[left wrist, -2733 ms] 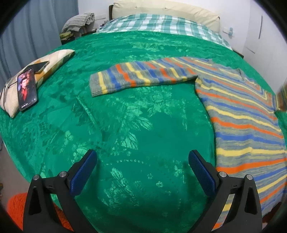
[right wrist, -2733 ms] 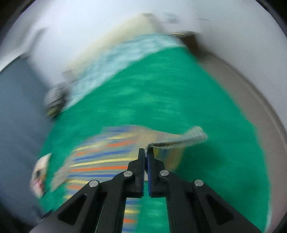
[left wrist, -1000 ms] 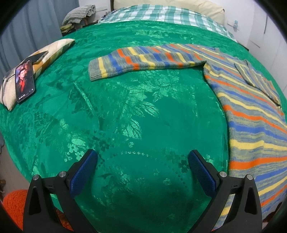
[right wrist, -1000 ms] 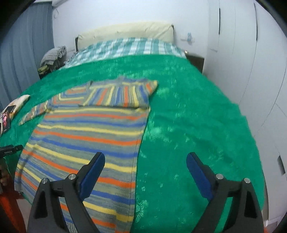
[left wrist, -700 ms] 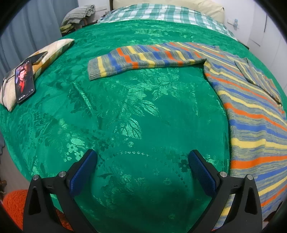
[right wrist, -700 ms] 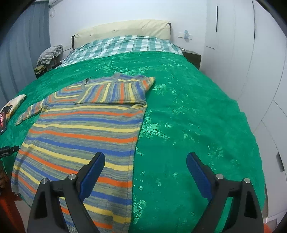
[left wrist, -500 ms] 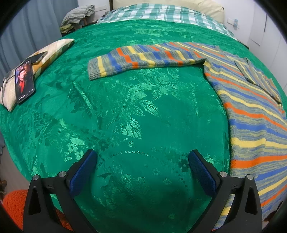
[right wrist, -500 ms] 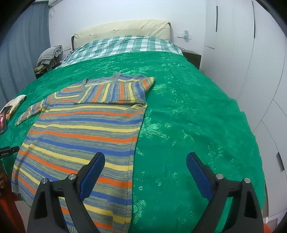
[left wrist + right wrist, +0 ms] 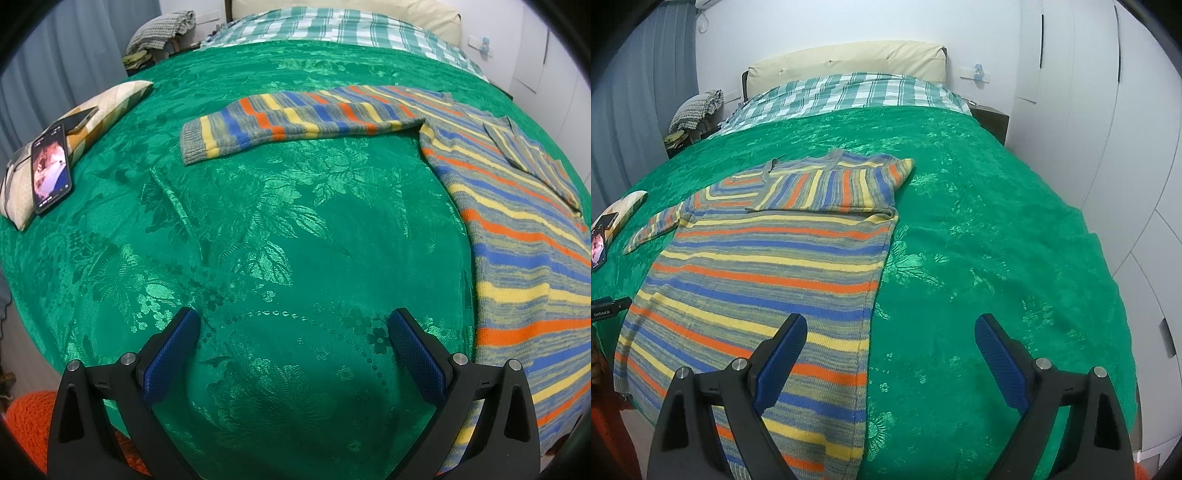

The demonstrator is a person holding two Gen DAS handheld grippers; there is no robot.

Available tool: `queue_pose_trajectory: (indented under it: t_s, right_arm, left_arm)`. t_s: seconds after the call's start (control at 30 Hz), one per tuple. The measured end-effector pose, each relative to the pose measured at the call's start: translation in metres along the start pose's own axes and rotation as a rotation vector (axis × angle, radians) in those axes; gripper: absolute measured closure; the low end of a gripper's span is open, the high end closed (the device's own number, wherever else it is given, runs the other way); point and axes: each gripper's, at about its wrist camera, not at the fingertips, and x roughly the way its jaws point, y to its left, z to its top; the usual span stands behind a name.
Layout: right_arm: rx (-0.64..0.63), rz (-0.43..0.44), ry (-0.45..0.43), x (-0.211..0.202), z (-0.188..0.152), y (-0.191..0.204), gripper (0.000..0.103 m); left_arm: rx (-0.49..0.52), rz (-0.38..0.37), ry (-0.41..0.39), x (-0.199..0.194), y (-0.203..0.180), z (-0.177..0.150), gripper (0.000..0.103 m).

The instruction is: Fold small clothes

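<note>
A striped sweater [image 9: 768,273] in grey, blue, orange and yellow lies flat on the green bedspread [image 9: 979,229]. Its right sleeve [image 9: 834,186] is folded across the chest. Its left sleeve [image 9: 295,120] lies stretched out to the side, cuff at the far end. In the left wrist view the sweater's body [image 9: 517,236] fills the right side. My left gripper [image 9: 293,343] is open and empty above bare bedspread [image 9: 258,240], left of the sweater. My right gripper [image 9: 890,345] is open and empty, above the sweater's right edge near the hem.
A small pillow [image 9: 107,107] with a lit phone [image 9: 50,173] lies at the bed's left edge. A plaid sheet [image 9: 849,92] and cream headboard [image 9: 846,59] are at the far end. White wardrobe doors [image 9: 1108,110] stand on the right. Clothes [image 9: 698,107] are piled beside the bed.
The right gripper let go of the right sleeve, now folded on the chest, opened and drew back to the foot of the bed. The left gripper has barely moved.
</note>
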Motion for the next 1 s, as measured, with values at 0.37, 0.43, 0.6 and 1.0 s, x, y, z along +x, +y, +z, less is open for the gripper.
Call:
queue_pose_trajectory:
  t_s: [0.37, 0.43, 0.6, 1.0]
  right_arm:
    - [-0.006, 0.004, 0.000, -0.0012, -0.0007, 0.0018, 0.012]
    - [-0.007, 0.005, 0.004, -0.0003, -0.0010, 0.0020, 0.012]
    - [-0.013, 0.006, 0.004, 0.0004, -0.0012, 0.0034, 0.011]
    - [-0.012, 0.006, 0.001, -0.0004, -0.0014, 0.0036, 0.011]
  left_arm:
    - [0.000, 0.002, 0.000, 0.0001, -0.0002, -0.0001, 0.001]
    - [0.000, 0.001, 0.001, 0.0001, -0.0003, -0.0001, 0.001]
    - [0.000, 0.001, 0.000, 0.0001, -0.0004, -0.0003, 0.000]
    - [0.000, 0.002, 0.001, 0.0002, -0.0008, -0.0003, 0.001]
